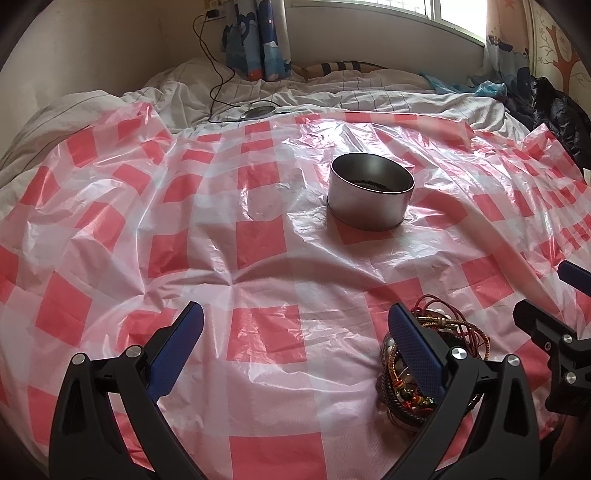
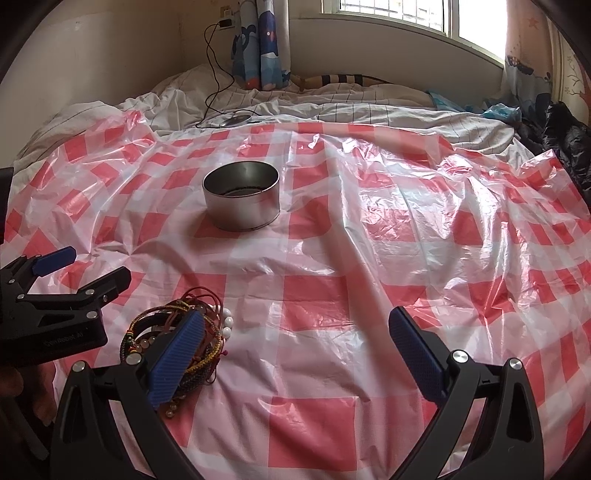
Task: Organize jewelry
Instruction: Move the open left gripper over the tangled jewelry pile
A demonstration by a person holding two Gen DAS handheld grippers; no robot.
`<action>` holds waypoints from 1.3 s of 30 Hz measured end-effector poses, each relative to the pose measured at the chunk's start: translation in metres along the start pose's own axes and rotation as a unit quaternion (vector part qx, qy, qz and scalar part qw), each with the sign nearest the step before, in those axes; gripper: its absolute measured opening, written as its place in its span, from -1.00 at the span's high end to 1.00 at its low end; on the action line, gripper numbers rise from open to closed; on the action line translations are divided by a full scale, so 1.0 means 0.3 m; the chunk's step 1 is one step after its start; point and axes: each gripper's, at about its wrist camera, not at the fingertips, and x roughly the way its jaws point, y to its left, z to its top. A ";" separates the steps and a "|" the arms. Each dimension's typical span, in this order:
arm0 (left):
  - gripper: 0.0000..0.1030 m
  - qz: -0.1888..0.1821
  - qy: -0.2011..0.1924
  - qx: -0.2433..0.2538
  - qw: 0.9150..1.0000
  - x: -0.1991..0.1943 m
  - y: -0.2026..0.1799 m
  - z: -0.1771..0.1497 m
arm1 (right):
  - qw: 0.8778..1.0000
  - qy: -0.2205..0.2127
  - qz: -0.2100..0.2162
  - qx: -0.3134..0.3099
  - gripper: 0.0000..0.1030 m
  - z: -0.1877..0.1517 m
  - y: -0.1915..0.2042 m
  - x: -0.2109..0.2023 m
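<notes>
Both claws are spread wide with nothing between the pads. The left claw [image 1: 295, 354] hovers low over the bed, and its right-hand finger sits right in front of the jewelry pile [image 1: 436, 354], so part of the tangle is hidden behind the blue pad from that camera. The right claw [image 2: 295, 354] is just beside it, mirrored: its left-hand finger overlaps the same pile [image 2: 177, 332] from the other side. So the heap sits between the two tools, not inside either one's grip.

The pile itself is a knot of bracelets: red cords, braided green-and-yellow bands, some dark twisted ones, and a strand of white beads [image 2: 226, 322] poking out on the far side. It lies flat on the checkered plastic sheet [image 2: 332, 280], red and white squares, pretty wrinkled and shiny.

Further out, well apart from the heap, a round metal tin [image 1: 370, 192] stands upright and open on the sheet. There's something dark in the bottom, can't tell what.

Beyond the plastic it's just rumpled white bedding [image 1: 332, 96] with thin stripes, a black cable [image 1: 214, 74] trailing down from a wall plug to a small round gadget, cartoon curtains [image 1: 255, 37], and a bright window [image 1: 436, 11] at the back. Dark clothing is bunched at the far right.
</notes>
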 end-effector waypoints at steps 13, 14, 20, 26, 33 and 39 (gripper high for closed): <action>-0.87 -0.010 0.005 -0.001 1.000 0.006 -0.002 -0.006 | 1.000 0.001 -0.003 -0.001 -0.86 0.001 -0.005 -0.001; -0.87 -0.009 0.005 -0.001 1.000 0.006 -0.003 -0.006 | 1.000 0.001 -0.003 -0.001 -0.86 0.001 -0.005 0.000; -0.87 -0.005 0.002 -0.001 1.000 0.003 -0.002 -0.005 | 1.000 0.001 -0.004 -0.001 -0.86 0.001 -0.007 0.000; -0.87 0.000 0.000 0.002 1.000 0.001 -0.002 -0.003 | 1.000 0.002 -0.004 0.000 -0.86 0.000 -0.008 0.001; -0.87 0.004 -0.006 0.008 1.000 -0.009 -0.002 -0.001 | 1.000 0.002 -0.005 -0.001 -0.86 -0.001 -0.009 0.003; -0.87 0.006 -0.007 0.009 1.000 -0.014 -0.001 -0.001 | 1.000 0.003 -0.005 -0.001 -0.86 -0.001 -0.009 0.004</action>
